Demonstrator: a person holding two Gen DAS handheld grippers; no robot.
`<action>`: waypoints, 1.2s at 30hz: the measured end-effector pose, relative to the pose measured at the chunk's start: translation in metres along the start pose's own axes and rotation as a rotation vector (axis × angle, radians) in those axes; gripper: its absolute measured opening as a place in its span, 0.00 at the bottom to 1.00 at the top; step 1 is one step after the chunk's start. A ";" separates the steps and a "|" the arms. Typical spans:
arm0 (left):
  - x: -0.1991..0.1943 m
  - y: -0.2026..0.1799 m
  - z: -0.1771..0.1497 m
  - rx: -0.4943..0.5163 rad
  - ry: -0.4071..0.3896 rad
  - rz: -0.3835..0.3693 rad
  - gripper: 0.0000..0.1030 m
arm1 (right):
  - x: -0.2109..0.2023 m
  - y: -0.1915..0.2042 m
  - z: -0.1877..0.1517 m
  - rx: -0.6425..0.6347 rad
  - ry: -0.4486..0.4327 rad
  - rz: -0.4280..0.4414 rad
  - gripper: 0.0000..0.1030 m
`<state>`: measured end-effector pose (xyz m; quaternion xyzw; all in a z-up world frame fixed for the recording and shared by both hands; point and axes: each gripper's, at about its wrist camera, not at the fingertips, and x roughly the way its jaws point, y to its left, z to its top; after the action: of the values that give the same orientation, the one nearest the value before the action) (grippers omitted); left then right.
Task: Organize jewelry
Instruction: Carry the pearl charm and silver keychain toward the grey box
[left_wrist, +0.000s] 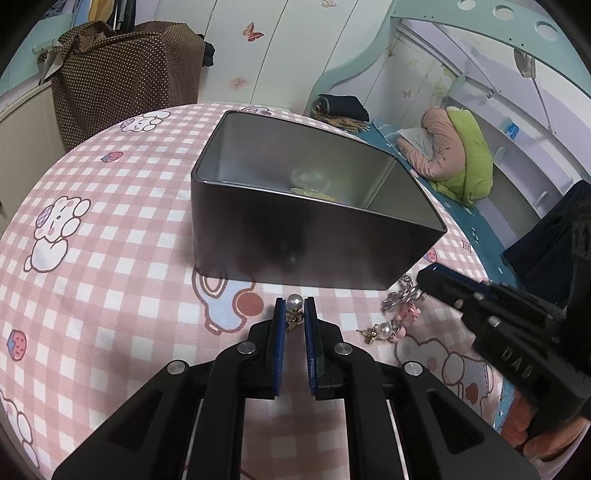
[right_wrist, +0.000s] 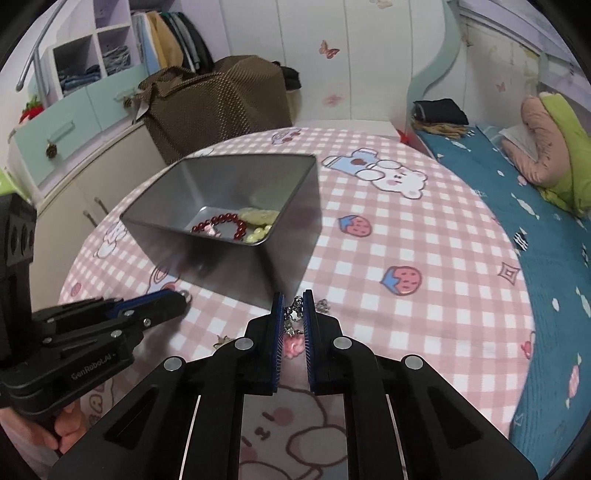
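Two claws, left (left_wrist: 294, 308) pinching a pearl earring (left_wrist: 294, 302), right (right_wrist: 294, 308) a charm chain (right_wrist: 293, 321), face the tin (right_wrist: 225, 206).

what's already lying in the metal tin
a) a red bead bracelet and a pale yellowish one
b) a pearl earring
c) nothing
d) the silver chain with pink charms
a: the right wrist view shows a red bead bracelet beside pale yellowish beads on the floor of the tin.
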<state>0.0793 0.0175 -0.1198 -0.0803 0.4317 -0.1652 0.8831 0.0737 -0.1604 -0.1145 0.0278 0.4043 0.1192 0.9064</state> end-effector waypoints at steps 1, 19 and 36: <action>-0.001 -0.001 -0.001 0.004 0.000 0.003 0.08 | -0.002 -0.002 0.001 0.002 -0.004 -0.004 0.10; -0.044 -0.006 0.012 0.042 -0.110 0.006 0.08 | -0.042 0.001 0.019 -0.002 -0.115 -0.037 0.10; -0.055 -0.007 0.017 0.056 -0.144 0.006 0.08 | -0.016 -0.006 0.009 0.008 -0.023 -0.092 0.80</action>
<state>0.0593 0.0305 -0.0669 -0.0661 0.3627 -0.1684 0.9142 0.0712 -0.1691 -0.0975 0.0141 0.3954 0.0755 0.9153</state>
